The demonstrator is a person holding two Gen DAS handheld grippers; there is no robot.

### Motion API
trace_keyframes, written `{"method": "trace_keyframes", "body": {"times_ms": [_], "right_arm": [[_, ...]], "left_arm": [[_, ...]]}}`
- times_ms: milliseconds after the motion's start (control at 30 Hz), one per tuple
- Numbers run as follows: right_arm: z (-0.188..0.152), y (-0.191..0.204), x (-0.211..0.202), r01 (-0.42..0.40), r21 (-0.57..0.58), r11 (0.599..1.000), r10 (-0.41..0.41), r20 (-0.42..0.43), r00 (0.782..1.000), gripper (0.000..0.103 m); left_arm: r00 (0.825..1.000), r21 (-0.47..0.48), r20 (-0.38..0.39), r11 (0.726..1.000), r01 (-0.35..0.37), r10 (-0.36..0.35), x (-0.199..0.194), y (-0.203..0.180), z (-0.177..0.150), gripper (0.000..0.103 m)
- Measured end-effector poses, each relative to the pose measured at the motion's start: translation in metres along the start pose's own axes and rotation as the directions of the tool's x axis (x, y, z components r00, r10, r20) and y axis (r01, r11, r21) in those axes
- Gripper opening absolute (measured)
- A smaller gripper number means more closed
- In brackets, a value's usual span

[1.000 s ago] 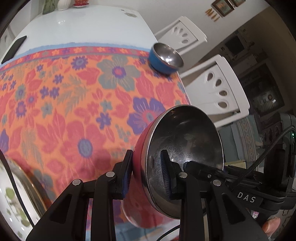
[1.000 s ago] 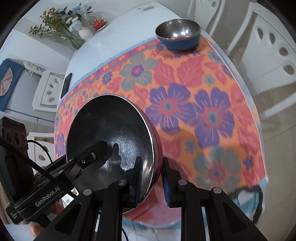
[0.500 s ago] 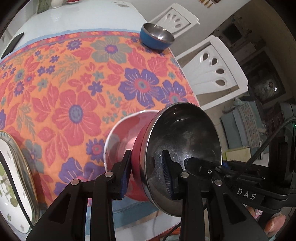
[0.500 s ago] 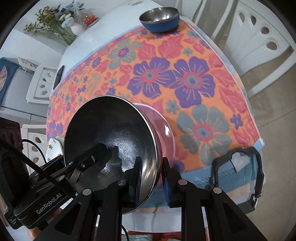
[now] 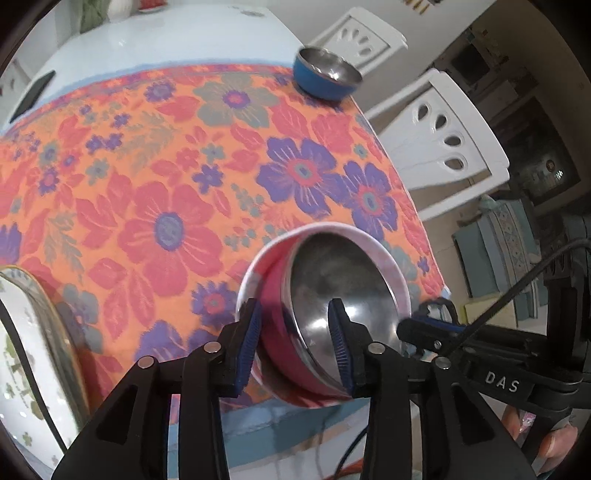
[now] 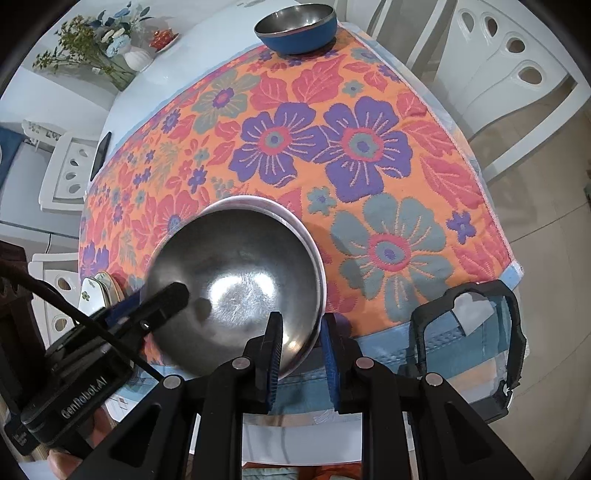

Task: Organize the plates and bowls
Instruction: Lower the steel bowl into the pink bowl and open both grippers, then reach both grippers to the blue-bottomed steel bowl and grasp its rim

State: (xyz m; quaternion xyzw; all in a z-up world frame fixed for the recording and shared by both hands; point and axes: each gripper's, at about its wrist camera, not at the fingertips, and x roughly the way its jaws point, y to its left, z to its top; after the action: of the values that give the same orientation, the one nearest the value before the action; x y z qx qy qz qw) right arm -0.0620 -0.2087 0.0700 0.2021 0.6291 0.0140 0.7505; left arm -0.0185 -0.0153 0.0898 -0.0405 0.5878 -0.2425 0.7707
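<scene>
A steel bowl with a red outside sits tilted inside a wider pink-and-white bowl near the front edge of the flowered tablecloth. My left gripper straddles the red bowl's rim. Its jaws are opening, and the outer pad stands apart from the red wall. On the opposite rim my right gripper is shut, one pad inside and one outside. A blue steel bowl stands at the far edge of the cloth.
A flower-patterned plate lies at the left front. A black phone and a vase of flowers are on the bare white tabletop beyond. White chairs flank the right side. A black strap hangs at the front edge.
The red bowl, held steeply tilted above the cloth, has come down into the pink-and-white bowl. The left jaws have widened off its rim; the right jaws look the same.
</scene>
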Motion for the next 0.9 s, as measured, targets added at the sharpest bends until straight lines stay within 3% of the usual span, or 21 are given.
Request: {"method": "trace_keyframes", "body": {"times_ms": [133, 467, 633, 900], "right_arm": [[0.000, 0.005, 0.000, 0.009, -0.033, 0.999, -0.009, -0.003, 1.000, 0.020], [0.001, 0.013, -0.001, -0.014, -0.056, 0.998, 0.012, -0.032, 0.999, 0.020], [0.012, 0.013, -0.009, -0.033, -0.061, 0.998, 0.032, -0.025, 0.999, 0.020], [0.041, 0.013, -0.021, -0.130, -0.040, 0.991, 0.128, -0.030, 0.991, 0.020]], "left_arm": [[0.999, -0.012, 0.033, 1.000, -0.015, 0.015, -0.011, 0.009, 0.002, 0.035], [1.000, -0.044, 0.001, 0.999, -0.003, 0.003, -0.003, 0.021, 0.002, 0.035], [1.000, -0.036, 0.027, 0.999, 0.000, 0.001, -0.008, 0.018, 0.019, 0.035], [0.999, -0.023, 0.035, 1.000, -0.001, 0.002, -0.005, 0.016, 0.058, 0.035]]}}
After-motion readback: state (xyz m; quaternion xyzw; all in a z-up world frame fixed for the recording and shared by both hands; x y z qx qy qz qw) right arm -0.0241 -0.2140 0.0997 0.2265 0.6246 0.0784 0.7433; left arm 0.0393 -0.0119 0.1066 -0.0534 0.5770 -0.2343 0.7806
